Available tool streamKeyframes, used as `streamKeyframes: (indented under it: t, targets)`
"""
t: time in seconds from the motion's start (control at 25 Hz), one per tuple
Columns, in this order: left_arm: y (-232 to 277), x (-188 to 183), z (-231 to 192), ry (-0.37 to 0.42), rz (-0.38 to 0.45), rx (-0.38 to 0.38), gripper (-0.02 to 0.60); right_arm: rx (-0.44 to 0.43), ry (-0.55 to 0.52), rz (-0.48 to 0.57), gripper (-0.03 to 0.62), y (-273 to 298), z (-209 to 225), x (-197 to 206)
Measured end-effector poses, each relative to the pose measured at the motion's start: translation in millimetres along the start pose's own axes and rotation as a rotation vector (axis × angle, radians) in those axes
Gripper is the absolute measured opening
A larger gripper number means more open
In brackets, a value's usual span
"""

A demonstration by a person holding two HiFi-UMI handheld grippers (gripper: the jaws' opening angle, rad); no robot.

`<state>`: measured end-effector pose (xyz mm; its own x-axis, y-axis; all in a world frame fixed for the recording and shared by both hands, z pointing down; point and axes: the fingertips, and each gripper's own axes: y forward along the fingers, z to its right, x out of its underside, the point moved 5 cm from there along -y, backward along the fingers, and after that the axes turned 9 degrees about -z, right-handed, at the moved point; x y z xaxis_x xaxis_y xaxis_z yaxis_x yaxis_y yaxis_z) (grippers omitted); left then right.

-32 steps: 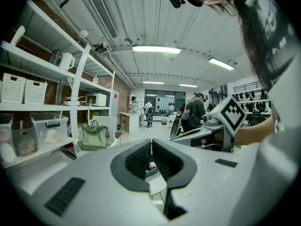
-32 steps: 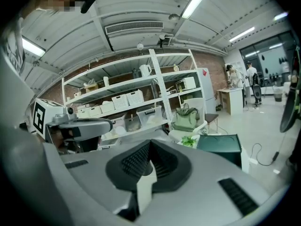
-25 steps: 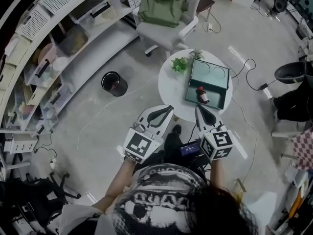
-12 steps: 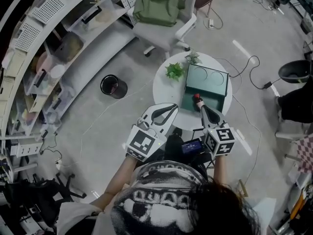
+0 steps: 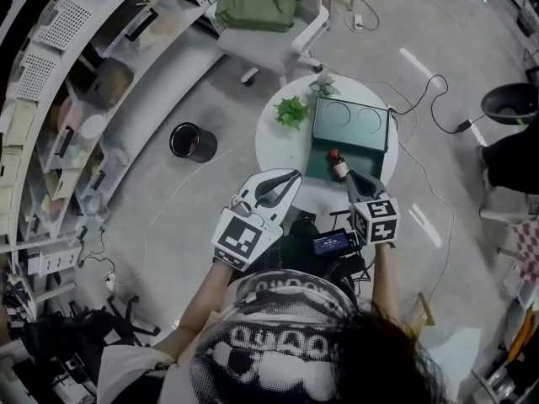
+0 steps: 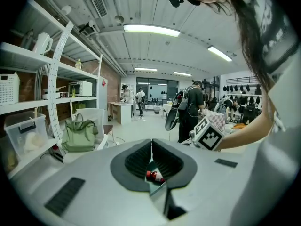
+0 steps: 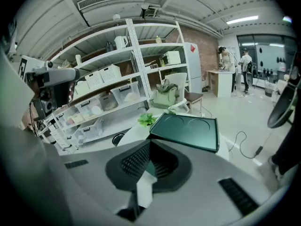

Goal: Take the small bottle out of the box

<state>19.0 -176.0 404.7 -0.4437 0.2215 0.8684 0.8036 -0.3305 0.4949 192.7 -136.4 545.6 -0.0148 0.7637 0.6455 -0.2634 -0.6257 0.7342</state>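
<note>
The small brown bottle (image 5: 338, 166) with a red cap lies in the open green box (image 5: 354, 124) on the round white table (image 5: 282, 146). My right gripper (image 5: 349, 175) is shut and empty, its tip just at the near side of the bottle. In the right gripper view the closed jaw tips (image 7: 149, 142) point at the box's raised lid (image 7: 186, 132). My left gripper (image 5: 296, 175) hovers over the table's near edge, left of the box, jaws shut with nothing held. Through its jaw window the bottle (image 6: 154, 176) shows.
A green plant (image 5: 291, 110) and a smaller one (image 5: 322, 83) stand on the table beside the box. A white chair with a green bag (image 5: 257, 11) is behind it, a black bin (image 5: 193, 141) and curved shelves (image 5: 76, 99) to the left. Cables (image 5: 421, 99) cross the floor.
Both grippers have moved forward toward the table. The right one has dropped and come up to the bottle; the left one now reaches over the table's near edge.
</note>
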Motion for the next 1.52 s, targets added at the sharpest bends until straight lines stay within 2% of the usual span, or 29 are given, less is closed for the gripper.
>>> streamKeyframes:
  t: [0.32, 0.48, 0.6, 0.84, 1.0, 1.12, 1.36, 1.52]
  targets:
    - [19, -10, -8, 0.043, -0.003, 0.086, 0.017, 0.000, -0.075, -0.097, 0.082, 33, 12, 2]
    - [29, -13, -17, 0.094, -0.009, 0.140, 0.015, 0.001, -0.102, -0.189, 0.123, 55, 19, 9]
    - [32, -11, -28, 0.141, -0.046, 0.161, 0.015, -0.006, -0.129, -0.283, 0.157, 72, 20, 18]
    - [37, -11, -48, 0.113, -0.015, 0.194, 0.016, -0.004, -0.139, -0.426, 0.189, 103, 27, 33]
    - [39, -6, -61, 0.094, -0.049, 0.205, 0.016, -0.004, -0.168, -0.528, 0.210, 119, 32, 41]
    - [41, -2, -69, 0.093, -0.038, 0.215, 0.017, -0.014, -0.186, -0.600, 0.223, 127, 34, 48]
    - [45, 3, -77, 0.100, -0.049, 0.224, 0.016, -0.025, -0.236, -0.650, 0.233, 142, 34, 47]
    - [45, 6, -82, 0.104, -0.058, 0.222, 0.015, 0.019, -0.253, -0.707, 0.239, 148, 39, 53]
